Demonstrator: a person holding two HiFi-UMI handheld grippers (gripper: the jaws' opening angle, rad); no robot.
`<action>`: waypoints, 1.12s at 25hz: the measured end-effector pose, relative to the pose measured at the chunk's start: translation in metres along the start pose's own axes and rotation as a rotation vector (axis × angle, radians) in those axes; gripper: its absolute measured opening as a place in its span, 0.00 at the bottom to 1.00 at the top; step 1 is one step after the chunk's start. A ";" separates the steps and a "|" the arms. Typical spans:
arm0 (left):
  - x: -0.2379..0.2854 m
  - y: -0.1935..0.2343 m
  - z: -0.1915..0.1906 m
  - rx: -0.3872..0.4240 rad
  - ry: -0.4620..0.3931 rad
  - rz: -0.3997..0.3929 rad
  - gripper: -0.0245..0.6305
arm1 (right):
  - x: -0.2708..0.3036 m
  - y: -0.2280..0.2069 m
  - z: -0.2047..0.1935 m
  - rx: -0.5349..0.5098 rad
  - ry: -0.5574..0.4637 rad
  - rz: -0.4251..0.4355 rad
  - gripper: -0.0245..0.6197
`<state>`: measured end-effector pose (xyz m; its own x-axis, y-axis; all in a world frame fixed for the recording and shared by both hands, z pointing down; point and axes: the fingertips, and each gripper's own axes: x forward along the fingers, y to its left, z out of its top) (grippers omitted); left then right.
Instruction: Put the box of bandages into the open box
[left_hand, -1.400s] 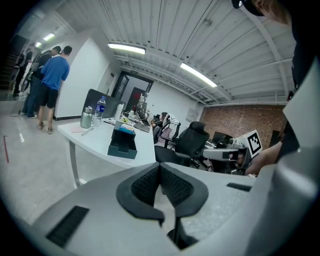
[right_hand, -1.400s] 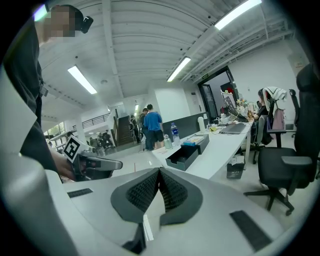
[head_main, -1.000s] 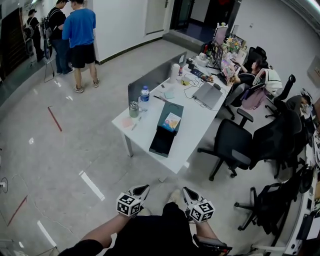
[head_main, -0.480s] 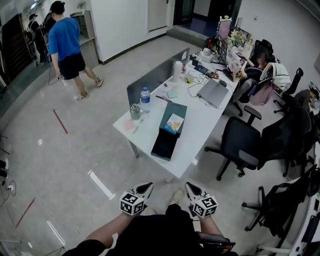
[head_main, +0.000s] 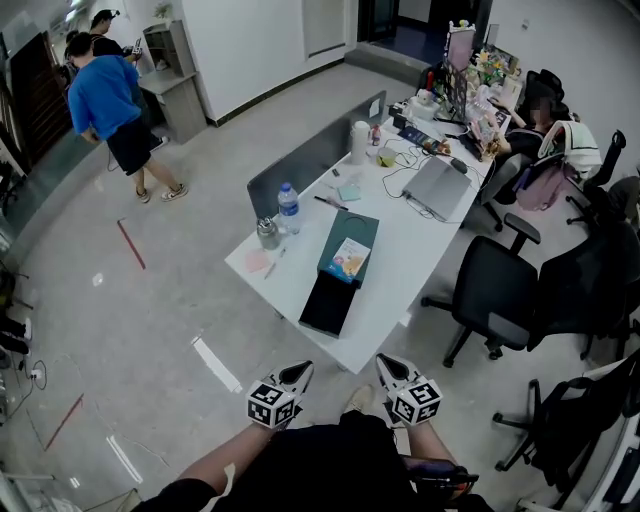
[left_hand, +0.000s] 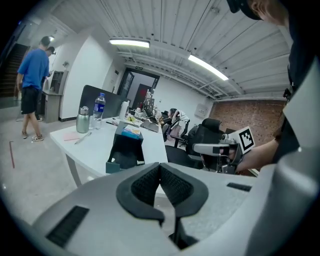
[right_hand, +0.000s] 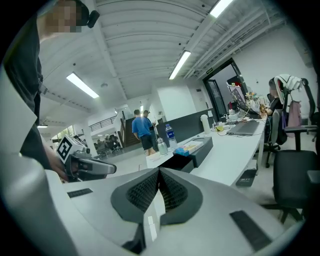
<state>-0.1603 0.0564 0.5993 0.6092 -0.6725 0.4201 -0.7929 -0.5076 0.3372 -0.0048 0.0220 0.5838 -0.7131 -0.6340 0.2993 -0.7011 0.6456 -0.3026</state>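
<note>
A teal box lies open on the white table (head_main: 290, 270): its dark tray (head_main: 328, 303) is nearest me and its teal lid (head_main: 352, 236) lies beyond. The colourful box of bandages (head_main: 349, 260) rests on that lid. My left gripper (head_main: 300, 372) and right gripper (head_main: 385, 364) hang side by side in front of my body, short of the table's near corner, both shut and empty. In the left gripper view the shut jaws (left_hand: 160, 165) point at the open box (left_hand: 125, 150) with the bandages (left_hand: 131, 132) behind it. In the right gripper view the closed tips (right_hand: 159, 171) face the bandages (right_hand: 189, 148).
A water bottle (head_main: 288, 207) and a metal flask (head_main: 266, 233) stand at the table's left edge, and a pink note lies by them. A grey divider (head_main: 315, 155), a laptop (head_main: 437, 187) and clutter lie farther back. A black chair (head_main: 495, 290) stands right of the table. People (head_main: 110, 105) stand far left.
Both grippers have come forward with me toward the table, which now looks nearer. The person in blue has walked away to the far left.
</note>
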 end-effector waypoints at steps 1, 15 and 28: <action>0.006 0.001 0.004 0.000 0.000 0.005 0.05 | 0.004 -0.005 0.003 0.001 0.000 0.009 0.08; 0.085 -0.003 0.047 -0.009 0.024 0.094 0.05 | 0.025 -0.096 0.032 0.016 0.027 0.100 0.08; 0.116 0.007 0.062 -0.018 0.052 0.197 0.05 | 0.042 -0.138 0.048 0.029 0.019 0.159 0.08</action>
<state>-0.0958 -0.0585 0.5977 0.4426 -0.7290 0.5221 -0.8967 -0.3589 0.2591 0.0620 -0.1142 0.5947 -0.8153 -0.5164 0.2621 -0.5791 0.7247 -0.3735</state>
